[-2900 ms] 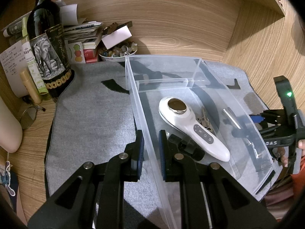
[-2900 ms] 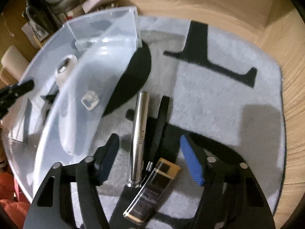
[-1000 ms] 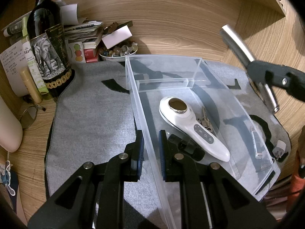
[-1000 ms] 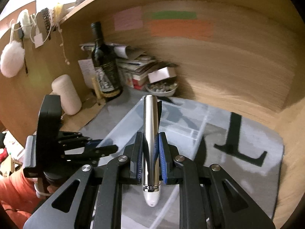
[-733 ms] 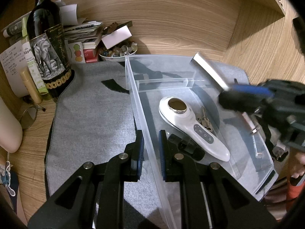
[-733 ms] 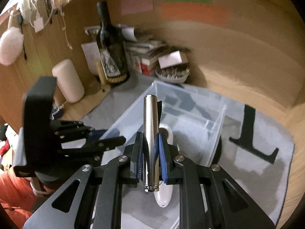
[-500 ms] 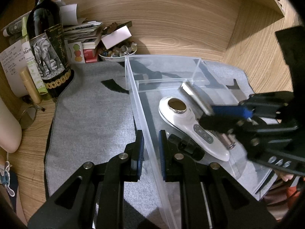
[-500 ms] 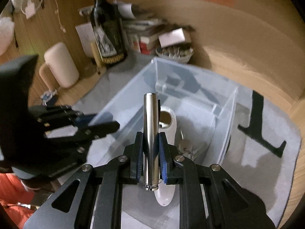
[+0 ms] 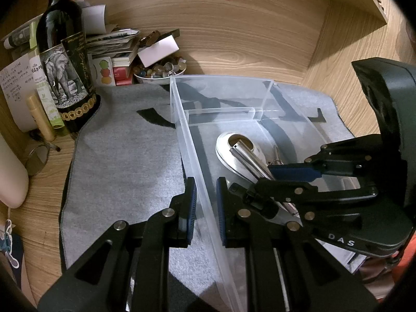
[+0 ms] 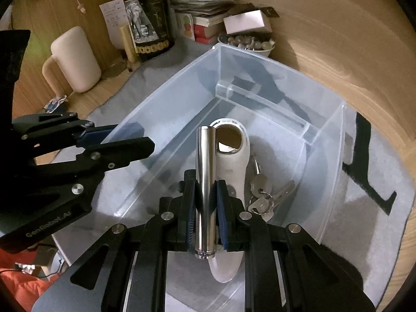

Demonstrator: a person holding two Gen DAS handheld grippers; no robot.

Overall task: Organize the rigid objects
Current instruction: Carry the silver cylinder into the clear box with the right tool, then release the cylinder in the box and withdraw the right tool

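Note:
A clear plastic bin (image 9: 223, 82) (image 10: 260, 59) stands on a grey mat. Inside lie a white handheld device (image 10: 235, 161) (image 9: 223, 145) and a bunch of keys (image 10: 262, 195). My left gripper (image 9: 205, 195) is shut on the bin's near wall. My right gripper (image 10: 205, 195) is shut on a silver metal tube (image 10: 205, 171) and holds it inside the bin, just above the white device. The tube also shows in the left wrist view (image 9: 249, 158), with the right gripper (image 9: 283, 179) over the bin.
A dark wine bottle (image 9: 65, 59) (image 10: 148, 15), stacked papers and a bowl of small stones (image 9: 161, 70) (image 10: 247, 43) stand at the back. A cream mug (image 10: 72, 59) is at the left. Wooden walls enclose the back and right.
My right gripper has carried the silver tube from up in the air down into the bin, over the white device. My left gripper has stayed clamped on the bin wall.

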